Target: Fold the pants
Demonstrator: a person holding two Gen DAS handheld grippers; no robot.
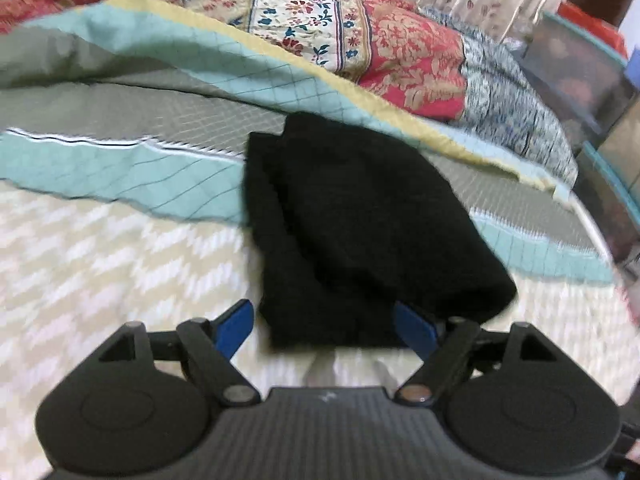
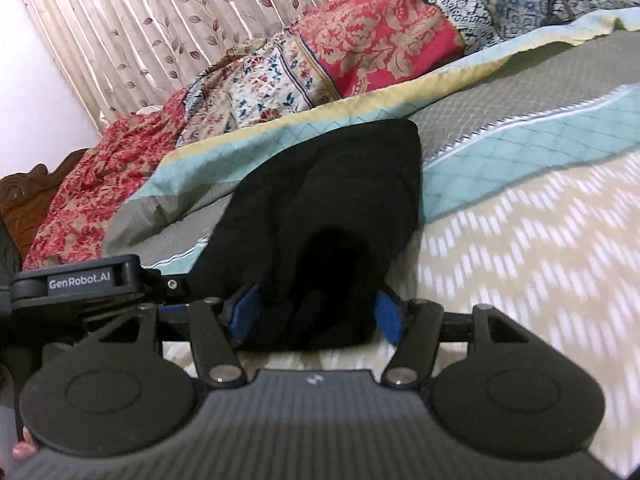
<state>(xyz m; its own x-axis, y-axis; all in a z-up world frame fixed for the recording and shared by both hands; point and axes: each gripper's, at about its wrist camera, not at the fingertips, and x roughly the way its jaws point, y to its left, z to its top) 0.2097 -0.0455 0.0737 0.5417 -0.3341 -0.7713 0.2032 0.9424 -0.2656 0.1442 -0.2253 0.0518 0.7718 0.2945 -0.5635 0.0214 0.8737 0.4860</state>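
Note:
The black pants point(image 1: 352, 220) lie as a folded bundle on the bed, partly on the cream zigzag cover point(image 1: 100, 260) and partly on the teal and grey quilt point(image 1: 120, 176). My left gripper point(image 1: 326, 320) is open at the bundle's near end. Its left finger point(image 1: 236, 328) stands clear of the cloth, and its right finger point(image 1: 416, 332) is partly under a fold. In the right wrist view, the pants point(image 2: 320, 208) also sit between the spread blue fingers of my right gripper point(image 2: 316, 312). That gripper is open around the near edge, and neither pad squeezes the cloth.
Red and floral patterned bedding point(image 1: 360, 32) is heaped behind the quilt. A leaf-print curtain point(image 2: 120, 32) hangs at the back. Stacked boxes point(image 1: 580, 72) stand beside the bed on the right. A black housing labelled GenRobot.AI point(image 2: 80, 284) sits just left of my right gripper.

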